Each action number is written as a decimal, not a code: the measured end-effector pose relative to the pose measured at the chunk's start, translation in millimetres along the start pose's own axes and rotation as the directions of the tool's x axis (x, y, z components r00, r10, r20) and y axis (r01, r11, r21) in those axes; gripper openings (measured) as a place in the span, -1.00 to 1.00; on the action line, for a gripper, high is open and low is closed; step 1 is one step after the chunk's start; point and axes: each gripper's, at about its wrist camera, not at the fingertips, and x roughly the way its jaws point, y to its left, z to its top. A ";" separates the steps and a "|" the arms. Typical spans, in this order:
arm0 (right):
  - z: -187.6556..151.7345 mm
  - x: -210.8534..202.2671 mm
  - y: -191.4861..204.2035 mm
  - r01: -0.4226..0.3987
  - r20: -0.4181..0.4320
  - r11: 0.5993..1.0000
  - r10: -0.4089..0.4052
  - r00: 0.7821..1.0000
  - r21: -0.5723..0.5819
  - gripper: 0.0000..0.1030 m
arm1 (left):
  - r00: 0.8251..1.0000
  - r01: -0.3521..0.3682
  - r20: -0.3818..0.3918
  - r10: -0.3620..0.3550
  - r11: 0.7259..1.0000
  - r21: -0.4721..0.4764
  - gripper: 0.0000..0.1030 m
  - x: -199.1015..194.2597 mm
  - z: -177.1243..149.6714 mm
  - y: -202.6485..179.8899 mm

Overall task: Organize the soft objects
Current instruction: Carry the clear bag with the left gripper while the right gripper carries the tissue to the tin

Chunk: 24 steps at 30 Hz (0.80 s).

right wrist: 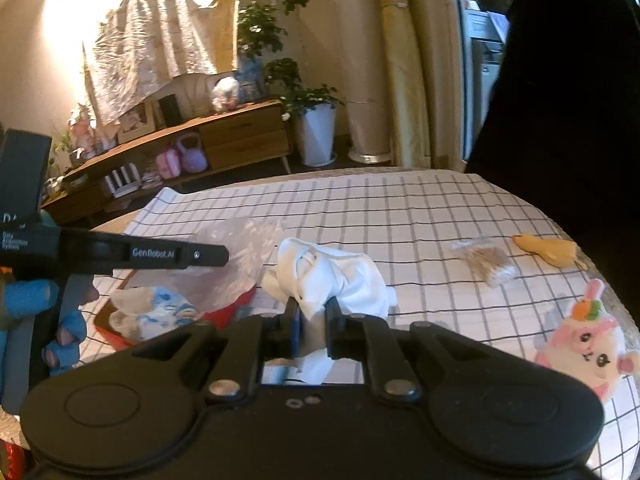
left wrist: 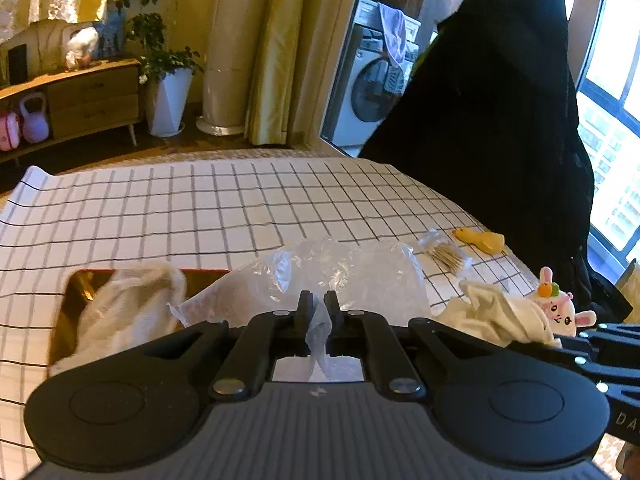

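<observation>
While your left hand-held gripper (left wrist: 319, 305) pinches the clear bag (left wrist: 340, 276) above the tray (left wrist: 76, 300), a towel (left wrist: 132, 304) hides the tray's contents. Your right hand-held gripper (right wrist: 313, 312) pinches the white cloth (right wrist: 332, 276) over the tabletop (right wrist: 400, 216); its own body cuts off the plush (right wrist: 588, 344).

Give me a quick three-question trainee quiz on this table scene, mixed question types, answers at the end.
1. True or false: the left claw is shut on the clear plastic bag.
2. What does the right claw grip? A) yellow duck toy B) white cloth C) pink bunny plush
3. Fill in: the small packet of sticks lies on the ____-patterned tablecloth.

Key: 1 true; 2 B; 3 grid (checked).
</observation>
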 end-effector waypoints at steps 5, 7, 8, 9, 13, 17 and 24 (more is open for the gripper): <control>4.9 7.0 24.2 -0.039 -0.002 0.999 0.039 0.999 -0.023 -0.79 | 1.000 -0.018 0.021 0.018 1.000 -0.014 -0.89 -15.6 4.0 21.3; 6.7 8.9 36.0 -0.051 0.000 0.998 0.051 0.999 -0.033 -0.79 | 0.999 -0.022 0.025 0.023 0.999 -0.034 -0.89 -19.7 5.1 32.6; 8.2 11.4 42.0 -0.058 0.000 0.998 0.058 0.998 -0.039 -0.79 | 0.999 -0.020 0.025 0.021 0.999 -0.051 -0.89 -21.4 5.3 39.4; 9.7 13.8 47.7 -0.067 0.000 0.997 0.067 0.998 -0.045 -0.79 | 1.000 -0.015 0.025 0.017 0.998 -0.067 -0.89 -21.8 4.9 45.7; 14.3 27.1 72.9 -0.102 -0.006 0.992 0.102 0.995 -0.068 -0.79 | 1.000 -0.013 0.024 0.016 0.993 -0.117 -0.89 -22.0 0.9 69.4; 17.0 45.1 94.8 -0.137 -0.031 0.987 0.135 0.990 -0.086 -0.79 | 1.000 -0.017 0.011 0.019 0.987 -0.160 -0.89 -14.3 -3.6 89.9; 12.4 82.3 127.5 -0.171 -0.107 0.978 0.158 0.982 -0.122 -0.79 | 1.000 -0.020 -0.010 0.018 0.976 -0.215 -0.89 5.6 -10.7 116.4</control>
